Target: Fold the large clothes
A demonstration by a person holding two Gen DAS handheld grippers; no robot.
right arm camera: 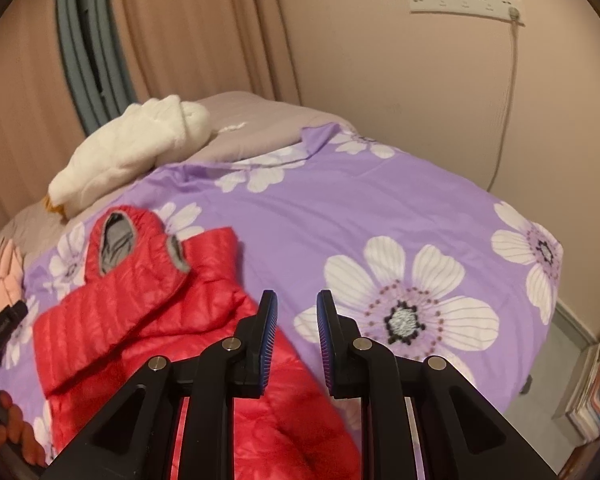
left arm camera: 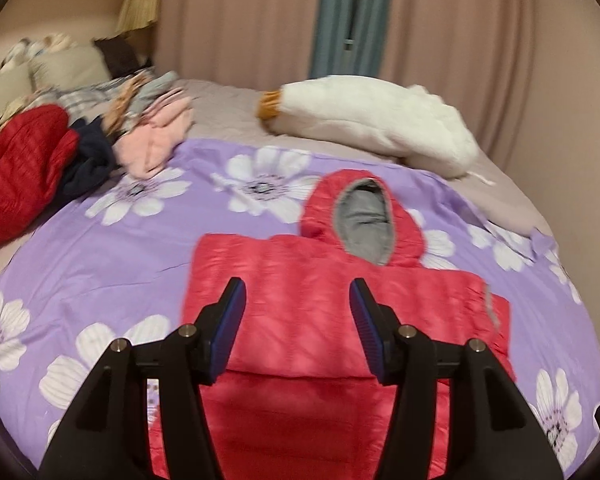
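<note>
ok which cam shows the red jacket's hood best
The left wrist view: the hood sits near centre, facing the camera, its grey lining open above the red jacket. The right wrist view shows it off to the left, smaller and at an angle.

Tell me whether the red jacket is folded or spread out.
Partly folded: the red jacket has its sleeves tucked across the body, hood flat above.

The left tool [left arm camera: 298, 300] hovers with jaws apart over a red hooded jacket [left arm camera: 300, 320] lying on the purple floral sheet [left arm camera: 100, 248].

Red hooded puffer jacket [left arm camera: 300, 320] lies partly folded.
</note>
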